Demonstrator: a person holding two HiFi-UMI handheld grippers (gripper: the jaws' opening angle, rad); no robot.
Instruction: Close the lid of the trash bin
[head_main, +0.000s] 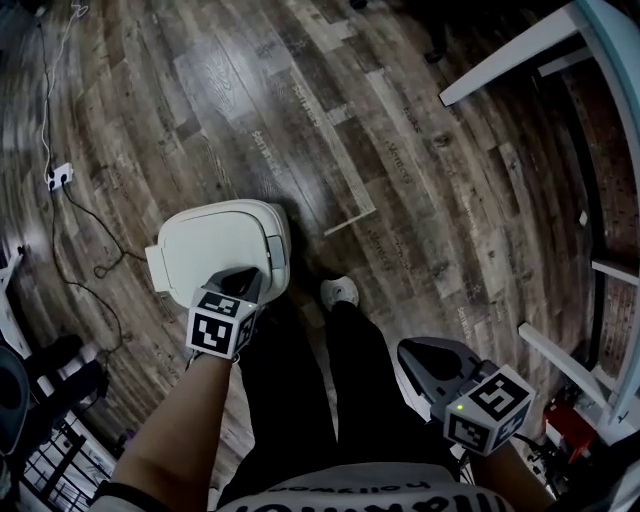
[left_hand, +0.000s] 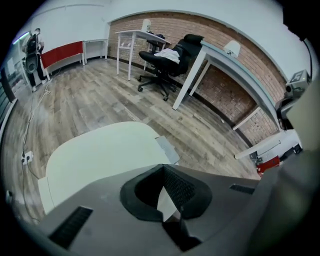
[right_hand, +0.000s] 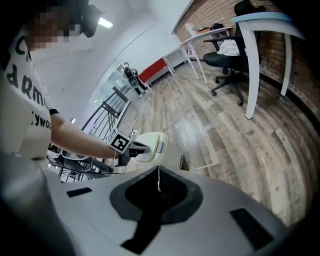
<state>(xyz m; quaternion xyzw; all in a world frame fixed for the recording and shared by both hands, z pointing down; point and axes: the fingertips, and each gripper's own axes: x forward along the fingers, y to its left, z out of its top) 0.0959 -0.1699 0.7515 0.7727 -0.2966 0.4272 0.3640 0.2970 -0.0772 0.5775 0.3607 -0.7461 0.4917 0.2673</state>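
A white trash bin (head_main: 275, 240) stands on the wooden floor, and its pale lid (head_main: 210, 240) lies flat on top. My left gripper (head_main: 243, 273) is over the lid's near edge with its jaws together and nothing between them. In the left gripper view the lid (left_hand: 95, 157) fills the space just beyond the left gripper (left_hand: 162, 169). My right gripper (head_main: 418, 352) hangs low at the right, well away from the bin, jaws together and empty. The right gripper view looks past the right gripper (right_hand: 159, 171) to the bin (right_hand: 159, 146) and the left gripper (right_hand: 134, 147) resting on it.
The person's legs and a white shoe (head_main: 340, 291) stand right beside the bin. A white desk frame (head_main: 500, 60) rises at the far right, and a black office chair (left_hand: 165, 60) sits further off. A cable and socket (head_main: 58, 177) lie on the floor at the left.
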